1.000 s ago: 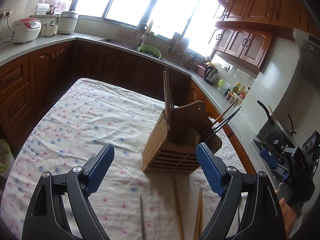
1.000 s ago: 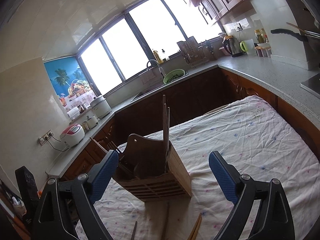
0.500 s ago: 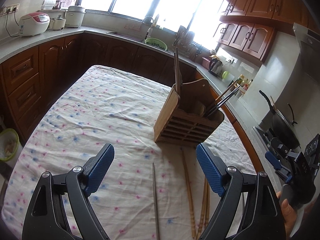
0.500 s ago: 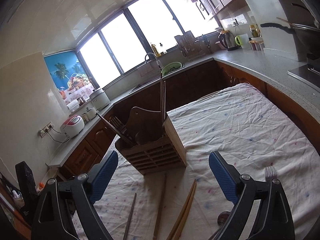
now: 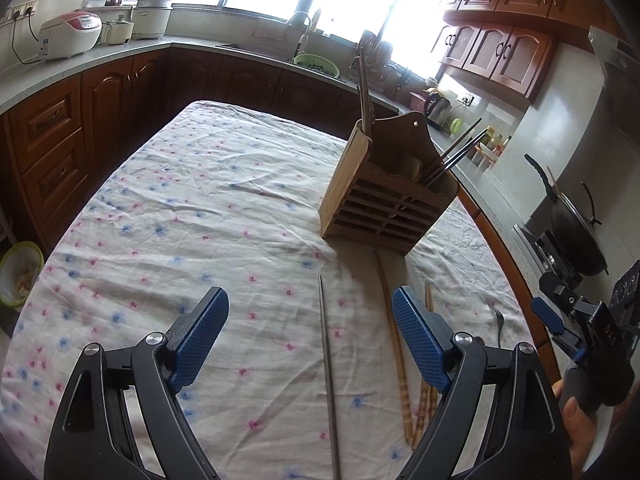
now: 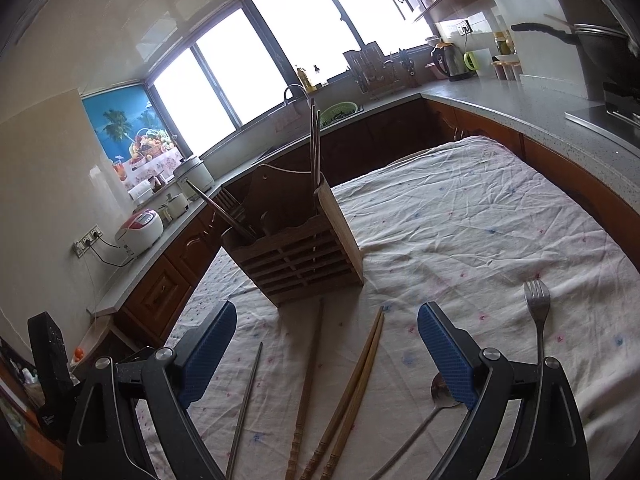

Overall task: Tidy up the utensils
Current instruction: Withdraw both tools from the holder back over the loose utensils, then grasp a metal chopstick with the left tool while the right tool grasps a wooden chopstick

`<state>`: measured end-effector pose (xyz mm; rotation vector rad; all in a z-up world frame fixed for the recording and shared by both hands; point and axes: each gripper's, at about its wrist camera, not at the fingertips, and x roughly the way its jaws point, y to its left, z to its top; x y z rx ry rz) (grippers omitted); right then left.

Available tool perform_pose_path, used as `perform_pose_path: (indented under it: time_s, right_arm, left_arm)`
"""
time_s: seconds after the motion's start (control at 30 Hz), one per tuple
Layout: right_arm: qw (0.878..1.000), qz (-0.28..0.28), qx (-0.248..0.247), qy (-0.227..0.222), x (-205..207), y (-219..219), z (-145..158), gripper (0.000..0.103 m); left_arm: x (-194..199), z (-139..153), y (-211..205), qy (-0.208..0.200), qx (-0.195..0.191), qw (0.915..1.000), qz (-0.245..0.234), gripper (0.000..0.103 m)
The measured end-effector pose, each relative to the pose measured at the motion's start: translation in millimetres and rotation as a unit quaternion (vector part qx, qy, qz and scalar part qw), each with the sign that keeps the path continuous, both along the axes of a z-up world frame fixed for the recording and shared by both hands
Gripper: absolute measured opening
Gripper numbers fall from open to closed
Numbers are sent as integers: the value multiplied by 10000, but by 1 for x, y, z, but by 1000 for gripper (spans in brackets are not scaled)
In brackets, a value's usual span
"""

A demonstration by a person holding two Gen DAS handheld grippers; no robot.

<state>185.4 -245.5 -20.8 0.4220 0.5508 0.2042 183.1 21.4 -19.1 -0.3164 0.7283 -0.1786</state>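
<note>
A wooden utensil holder [image 5: 384,200] [image 6: 296,248] stands on the cloth-covered table and holds chopsticks and other utensils. In front of it lie a metal chopstick [image 5: 329,364] [image 6: 248,396], several wooden chopsticks [image 5: 396,344] [image 6: 352,392], a spoon [image 6: 432,404] and a fork [image 6: 538,312]. My left gripper [image 5: 310,340] is open and empty above the metal chopstick. My right gripper [image 6: 326,354] is open and empty above the wooden chopsticks. The right gripper also shows at the right edge of the left wrist view [image 5: 560,328].
The table carries a white flowered cloth [image 5: 192,208]. Dark wood kitchen cabinets and counters ring it, with a rice cooker [image 5: 70,34], a sink [image 5: 304,36], a kettle [image 6: 450,60] and a wok on the stove [image 5: 572,232].
Both grippers have pulled back and tilted down from the holder. The chopsticks, spoon and fork lying on the cloth have come into view.
</note>
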Motion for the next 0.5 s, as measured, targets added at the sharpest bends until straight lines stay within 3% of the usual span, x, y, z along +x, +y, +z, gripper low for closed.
perform_pose_path:
  time_s: [0.4, 0.5]
  right_arm:
    - [9993, 285, -106, 231, 15, 17, -12, 93]
    - [9987, 372, -133, 321, 23, 22, -16, 85]
  left_arm:
    - [19, -20, -17, 377, 428, 9980, -278, 86]
    - [27, -25, -23, 447, 493, 9971, -360, 81]
